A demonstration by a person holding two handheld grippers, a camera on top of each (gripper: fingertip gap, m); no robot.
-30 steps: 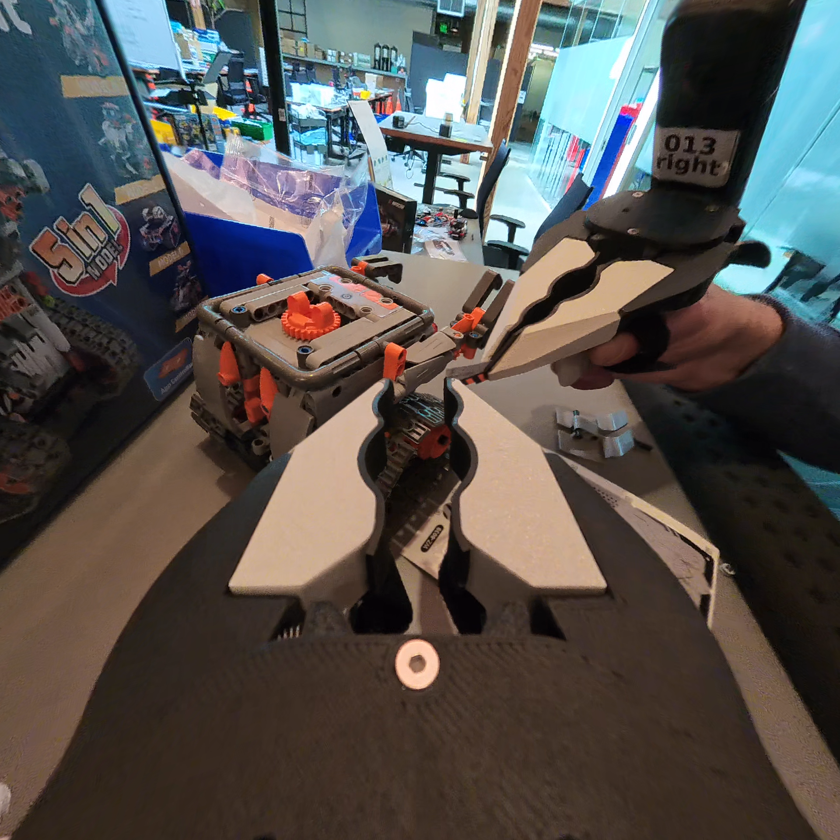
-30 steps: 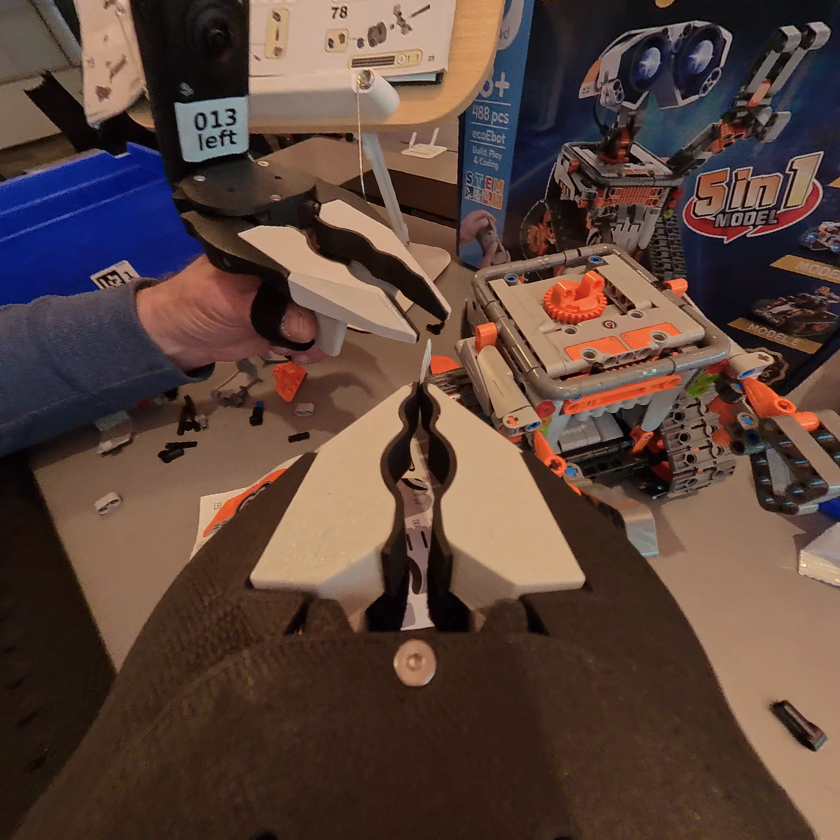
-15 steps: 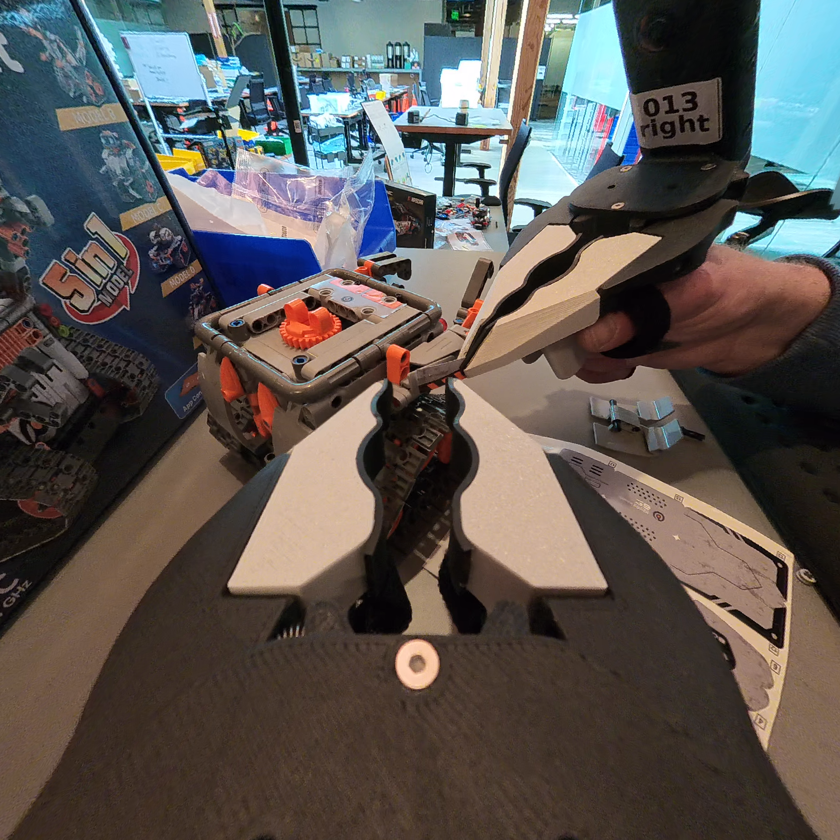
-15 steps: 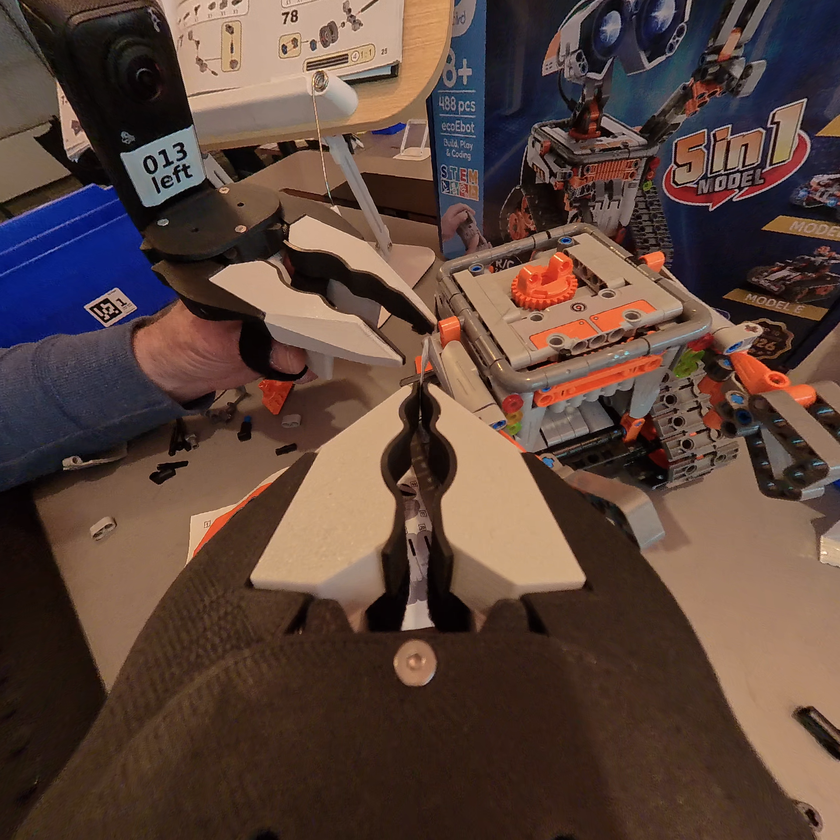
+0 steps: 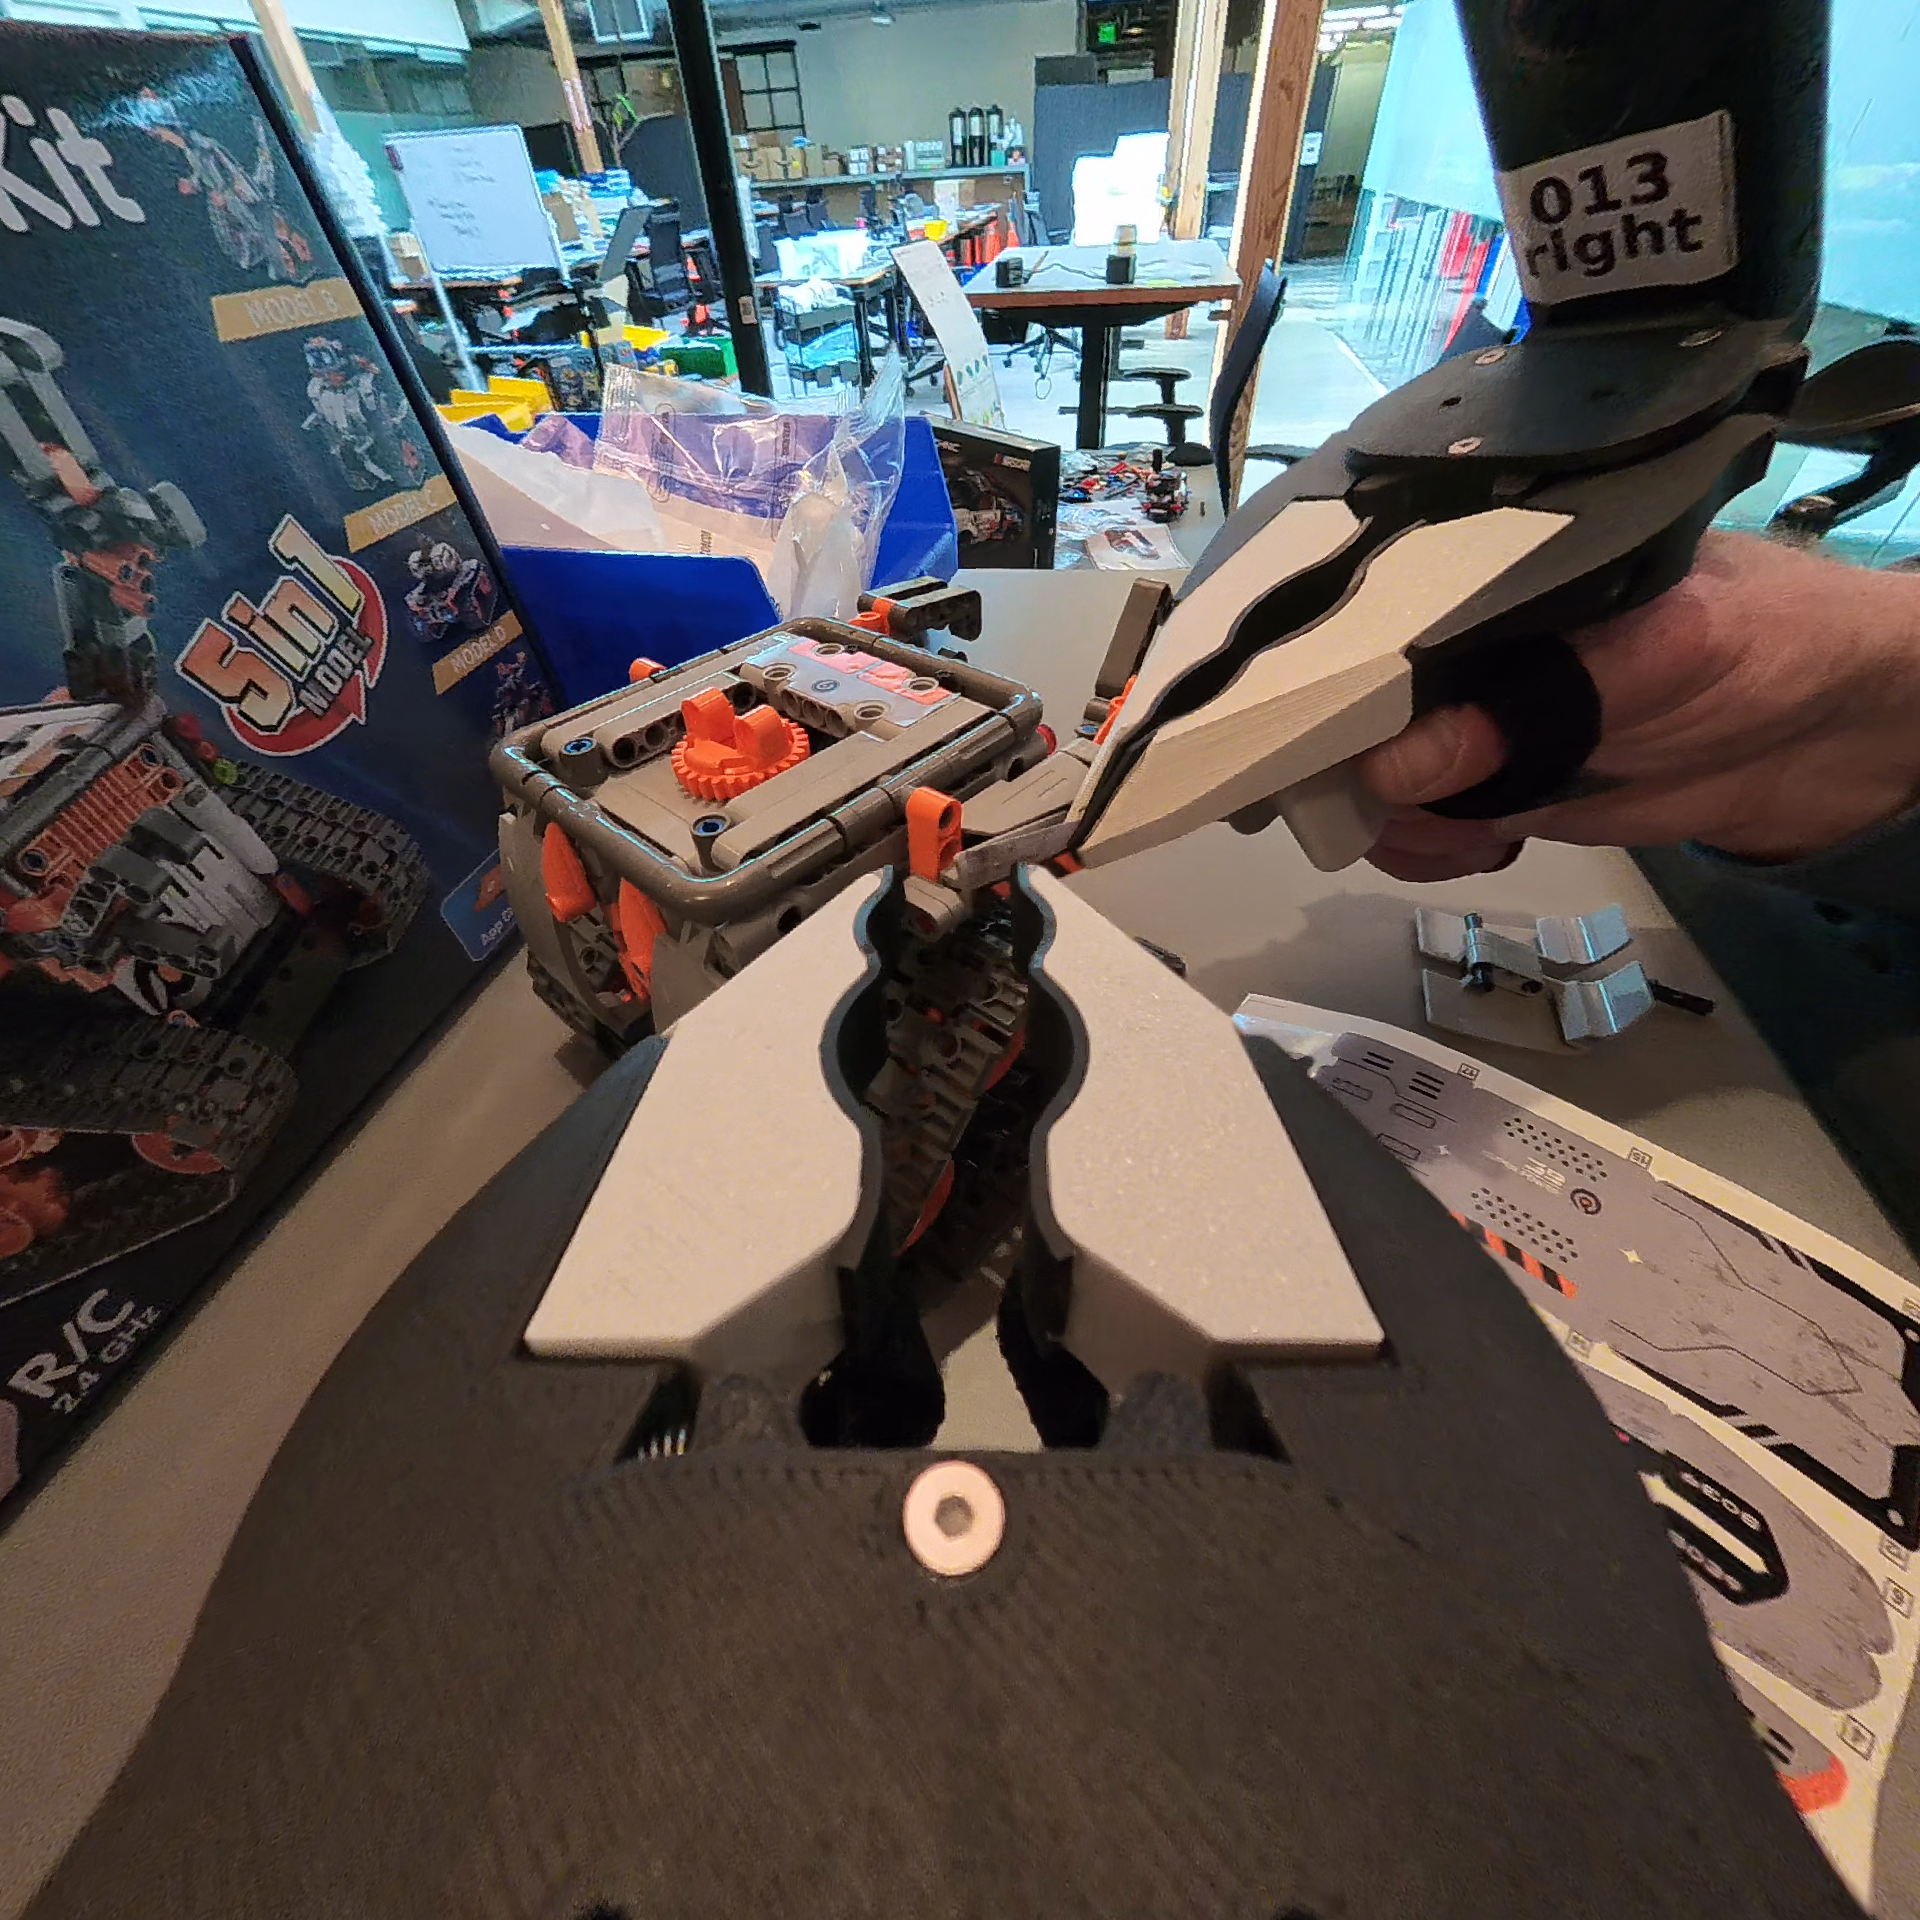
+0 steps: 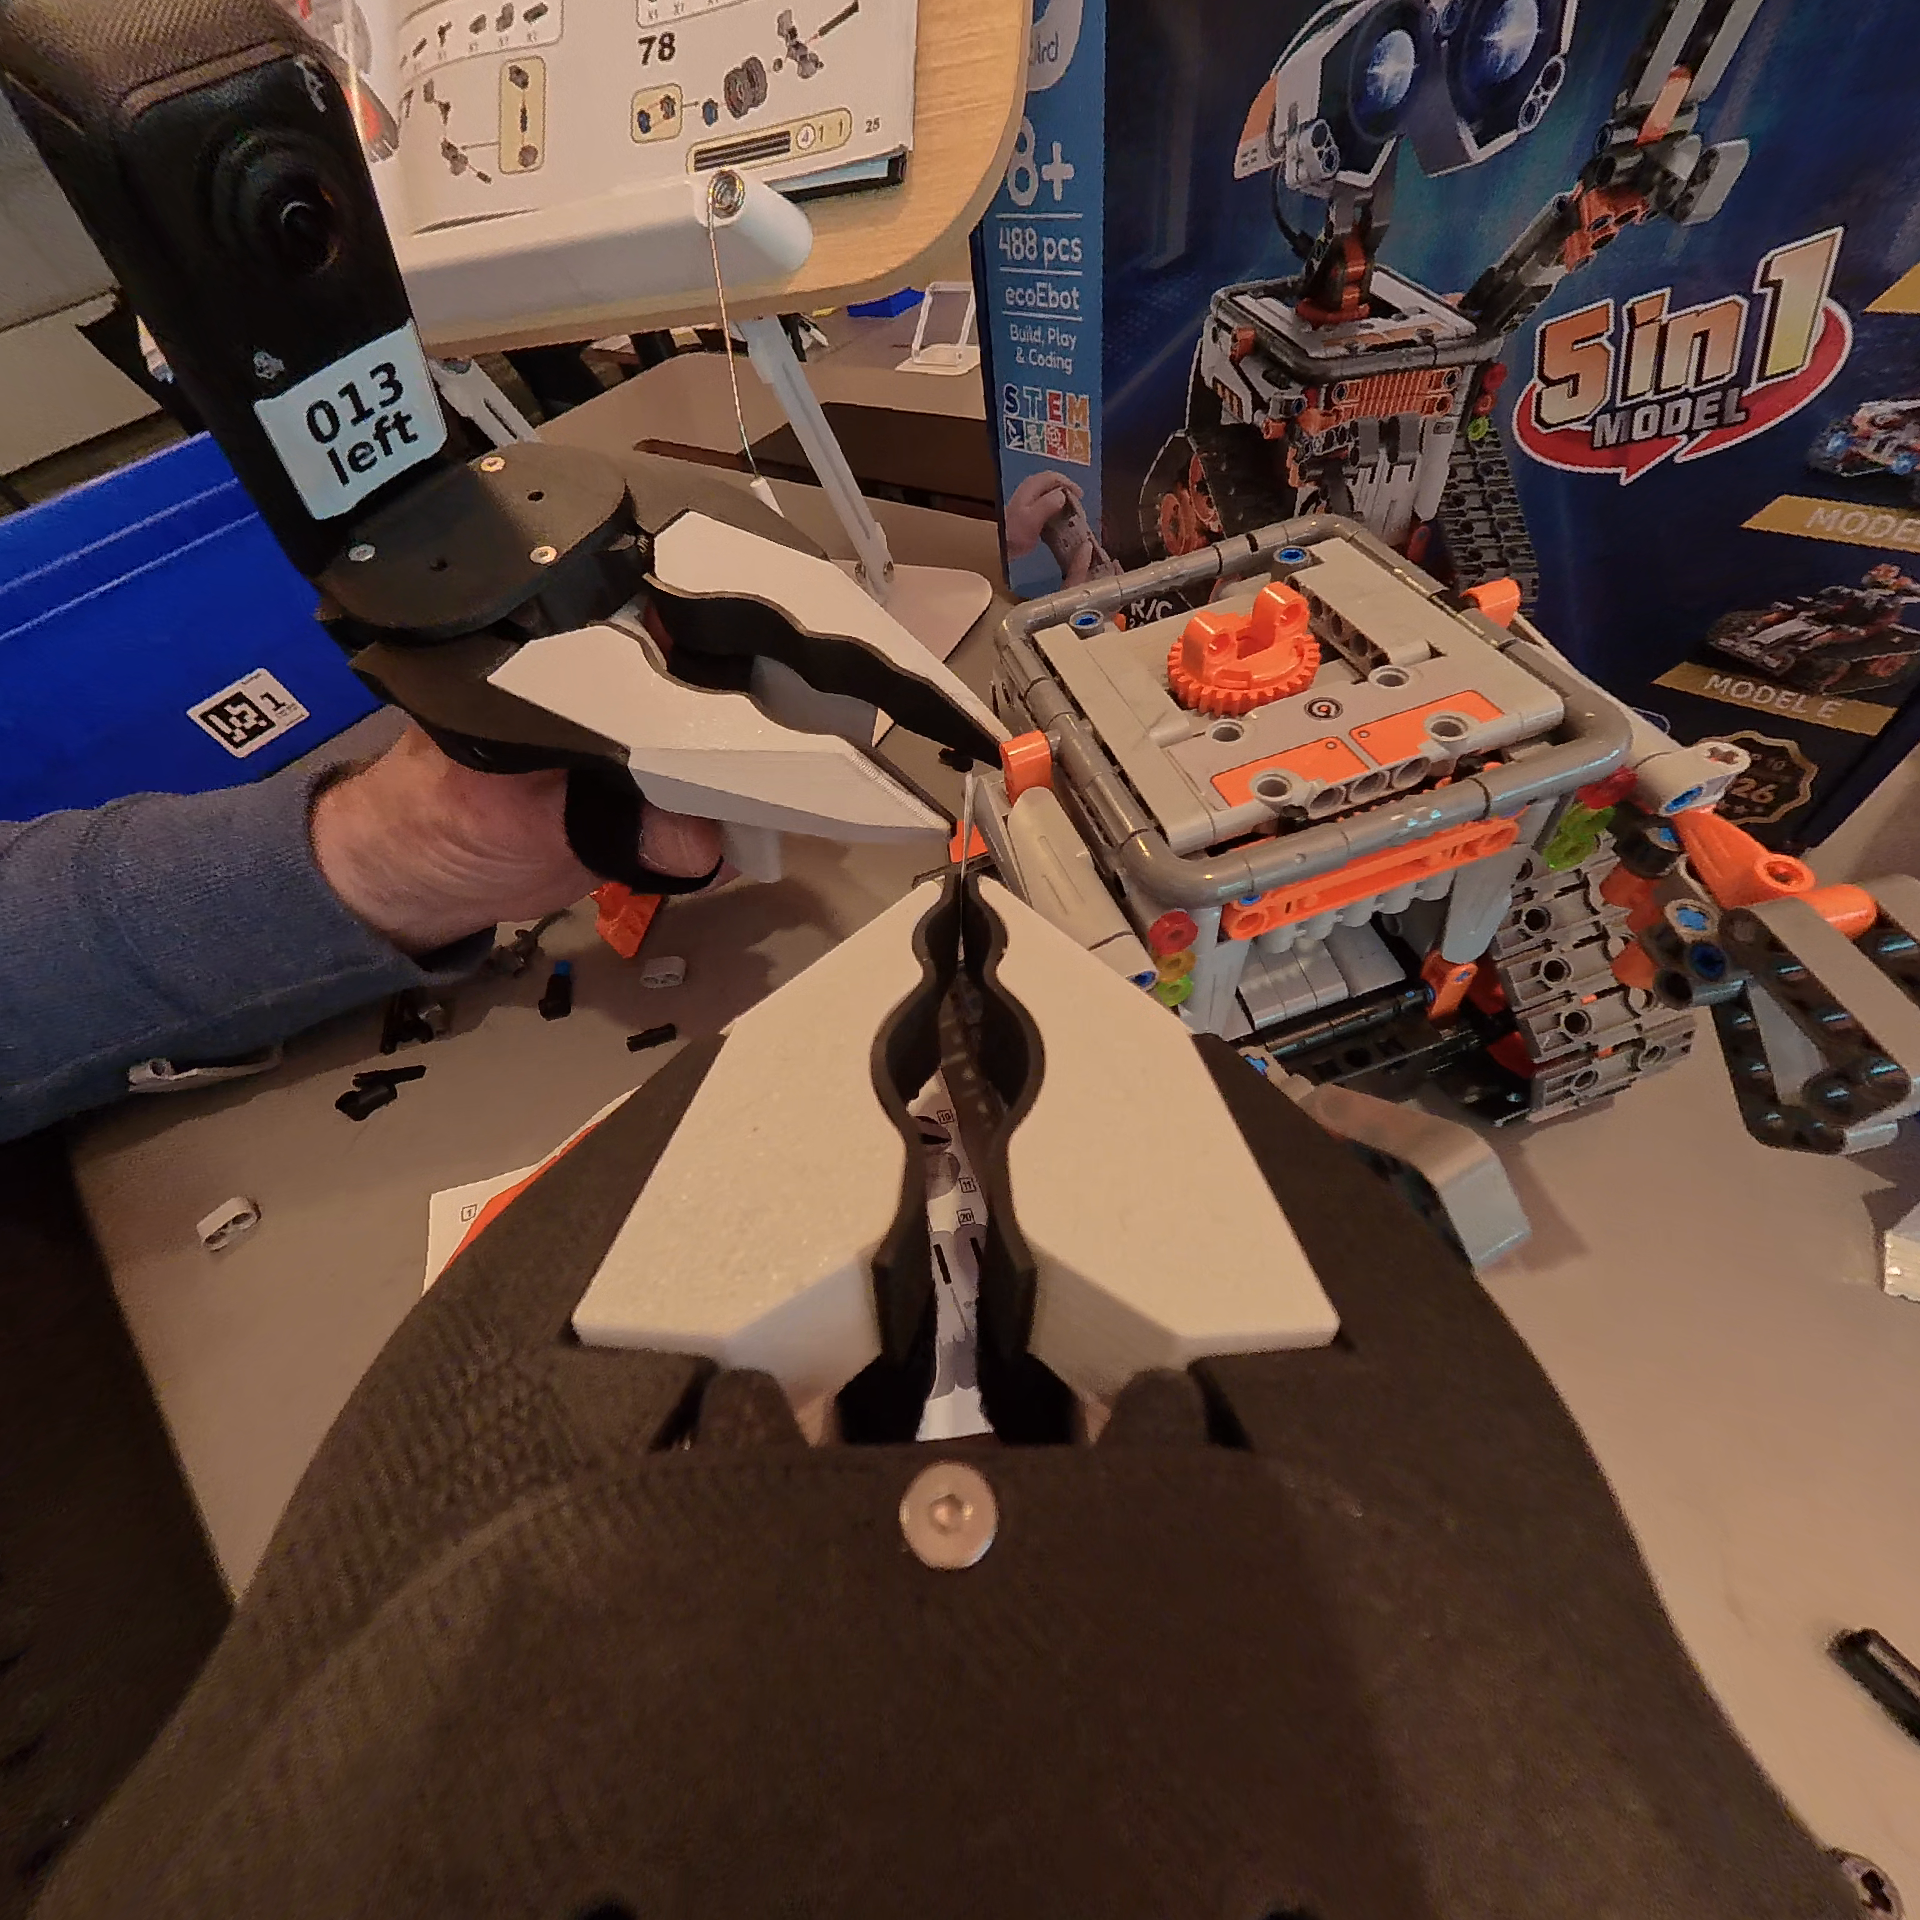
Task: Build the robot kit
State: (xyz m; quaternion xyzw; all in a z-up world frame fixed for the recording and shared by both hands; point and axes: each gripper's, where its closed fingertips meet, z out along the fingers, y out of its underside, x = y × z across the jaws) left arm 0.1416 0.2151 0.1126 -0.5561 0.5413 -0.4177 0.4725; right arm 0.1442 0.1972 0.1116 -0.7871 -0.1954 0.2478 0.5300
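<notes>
We note right gripper (image 6: pixel 961 894) pinching thin sticker (image 5: pixel 1003 854) beside robot model (image 5: pixel 769 769); left gripper (image 5: pixel 956 883) spread.

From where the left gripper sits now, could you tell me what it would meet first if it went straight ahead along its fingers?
Most likely the near corner of the block-built robot model: the left gripper, open, has its tips right at the model's grey connector, though depth is hard to judge.

The brick robot model (image 5: pixel 769 790) stands on the table (image 5: pixel 312 1226), box (image 5: pixel 208 623) left, sticker sheet (image 5: pixel 1662 1299) right.
</notes>
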